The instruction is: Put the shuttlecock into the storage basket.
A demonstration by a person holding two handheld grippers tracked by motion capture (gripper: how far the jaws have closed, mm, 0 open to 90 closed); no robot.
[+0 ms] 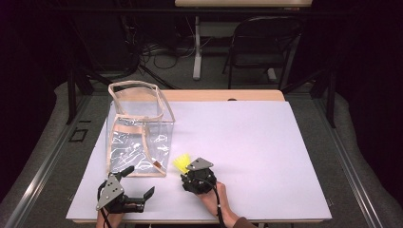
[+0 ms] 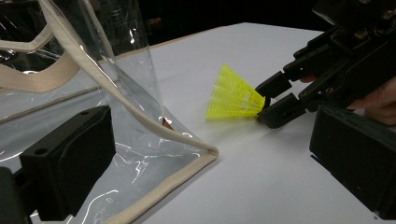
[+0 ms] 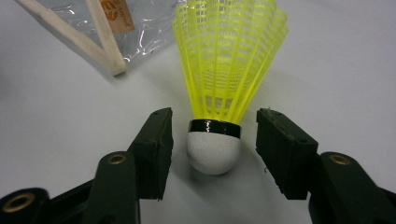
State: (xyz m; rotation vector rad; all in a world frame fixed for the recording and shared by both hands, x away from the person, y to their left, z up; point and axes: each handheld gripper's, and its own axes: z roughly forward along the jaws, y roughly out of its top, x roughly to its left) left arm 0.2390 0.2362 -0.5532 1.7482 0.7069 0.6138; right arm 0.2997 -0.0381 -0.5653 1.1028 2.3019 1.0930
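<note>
R gripper (image 3: pixel 214 140) open round shuttlecock (image 3: pixel 224 70) cork, no contact; L gripper (image 1: pixel 135 187) open.

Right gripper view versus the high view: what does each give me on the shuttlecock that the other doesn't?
Right gripper view: the white cork tip with its black band lies between the right gripper jaws, a gap on each side, pads not touching.

High view: the clear bag standing upright with its top open left of the shuttlecock, and the left gripper open near the table edge.

Both: the yellow skirt pointing away from the right gripper, close to the bag's near corner.
</note>
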